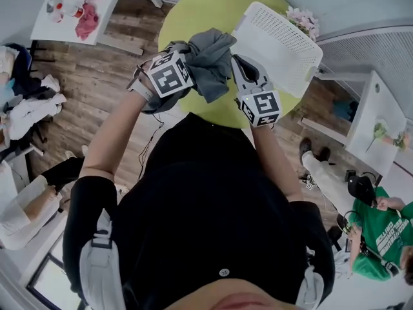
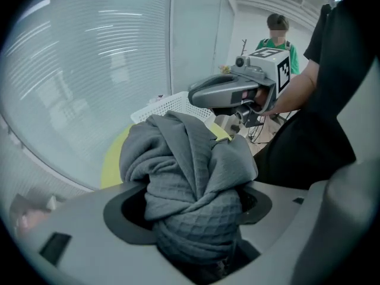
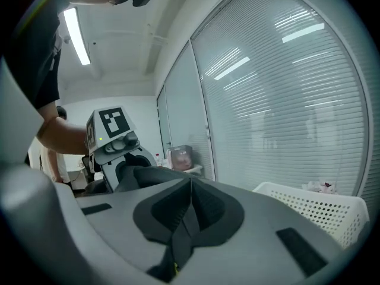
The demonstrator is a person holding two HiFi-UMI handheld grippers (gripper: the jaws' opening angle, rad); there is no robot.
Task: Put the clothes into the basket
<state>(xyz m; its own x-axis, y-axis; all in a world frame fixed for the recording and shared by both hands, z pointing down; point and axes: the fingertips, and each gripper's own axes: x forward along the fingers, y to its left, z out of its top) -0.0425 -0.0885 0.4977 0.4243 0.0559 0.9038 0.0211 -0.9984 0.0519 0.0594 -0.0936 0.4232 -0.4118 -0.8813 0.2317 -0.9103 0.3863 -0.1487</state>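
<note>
Closest to the person's chest, both grippers were raised together above the near edge of the table [image 1: 187,19]. The left gripper [image 1: 182,70] had its jaws set wide and clamped on a bundled grey cloth [image 1: 213,60]. The left gripper view showed the quilted fabric wadded thickly between the pads, with folds spilling up and over them. That bulk probably explains the wide jaws: the garment was gathered in one bunch, not pinched by an edge, so nothing much hung down to snag.

Just beside it, the right gripper [image 1: 240,70] pointed at the same bundle from the other side. Its jaws were closed together, and its own view showed nothing between them. Whether its tip touched the cloth could not be told from the head view. It seemed placed to steady or tuck the loose folds, not to carry.

The cloth hung clear of the table, close to the near rim of the basket [image 1: 277,41] but not yet over its opening. I judged this to be the carry stage, with the drop yet to come. The next move would call for lifting the bundle past the rim before the left jaws let go.

The white perforated basket sat on the far right part of the round yellow-green table, within easy reach. Behind it were some pale flowers [image 1: 303,21]. Farther off to the left, more clothes [image 1: 29,108] lay heaped.
</note>
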